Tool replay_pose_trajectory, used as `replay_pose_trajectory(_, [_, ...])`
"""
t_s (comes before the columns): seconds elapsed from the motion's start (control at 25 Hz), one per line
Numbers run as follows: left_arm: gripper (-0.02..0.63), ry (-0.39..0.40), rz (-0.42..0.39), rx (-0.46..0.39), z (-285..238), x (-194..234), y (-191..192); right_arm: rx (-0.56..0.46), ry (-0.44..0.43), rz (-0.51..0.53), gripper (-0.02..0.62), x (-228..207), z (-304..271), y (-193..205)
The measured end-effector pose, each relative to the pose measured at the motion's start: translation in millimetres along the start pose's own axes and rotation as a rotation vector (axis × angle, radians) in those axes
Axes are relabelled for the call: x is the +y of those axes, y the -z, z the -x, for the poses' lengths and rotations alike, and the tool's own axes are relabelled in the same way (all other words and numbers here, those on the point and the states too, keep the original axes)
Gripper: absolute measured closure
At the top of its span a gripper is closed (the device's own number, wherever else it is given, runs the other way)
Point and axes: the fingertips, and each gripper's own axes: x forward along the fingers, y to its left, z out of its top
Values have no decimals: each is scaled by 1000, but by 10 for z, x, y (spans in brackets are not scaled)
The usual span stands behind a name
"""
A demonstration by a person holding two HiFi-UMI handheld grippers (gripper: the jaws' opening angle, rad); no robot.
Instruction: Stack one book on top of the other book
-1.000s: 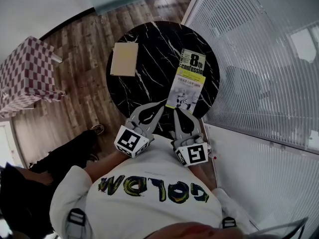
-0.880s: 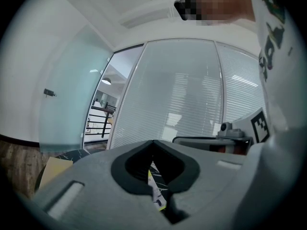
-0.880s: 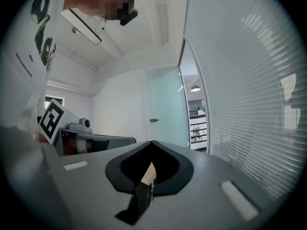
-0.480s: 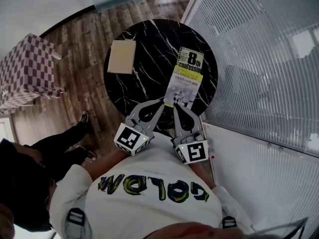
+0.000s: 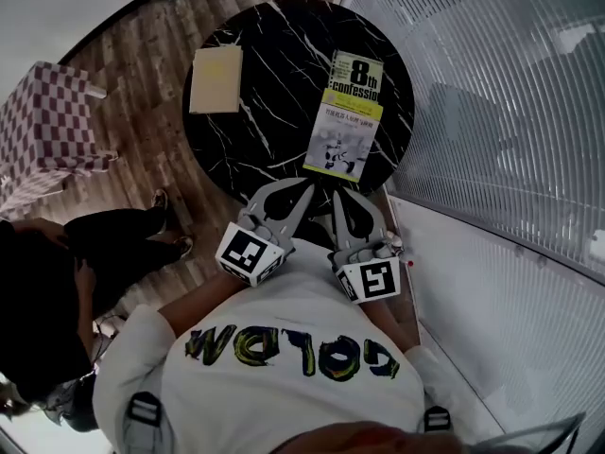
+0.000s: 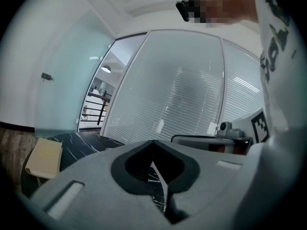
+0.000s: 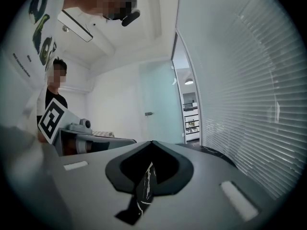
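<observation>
At round table (image 5: pixel 284 149) near edge: left gripper (image 5: pixel 304 189), right gripper (image 5: pixel 338 195) pinched closed, empty, likely pre-start pose. Tan book (image 5: pixel 216 78) table-left, printed book (image 5: pixel 348 116) table-right, unstacked.

Black counter (image 5: pixel 284 83) gleams, polished stone with white veins. Beige book (image 5: pixel 216 79), matt paper cover; printed book (image 5: pixel 346 113) maybe a touch glossy from here. Left hand-held gripper (image 5: pixel 305 190) and right hand-held gripper (image 5: pixel 337 196), smooth matt grey plastic. Floor (image 5: pixel 142 121), wood planks. Seat (image 5: pixel 43 126), checked cloth.
</observation>
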Motion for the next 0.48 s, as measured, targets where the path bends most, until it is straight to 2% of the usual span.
replay_pose_trajectory(0.48, [606, 15, -8, 127, -224, -4, 224, 45, -23, -36, 592, -158, -68, 128])
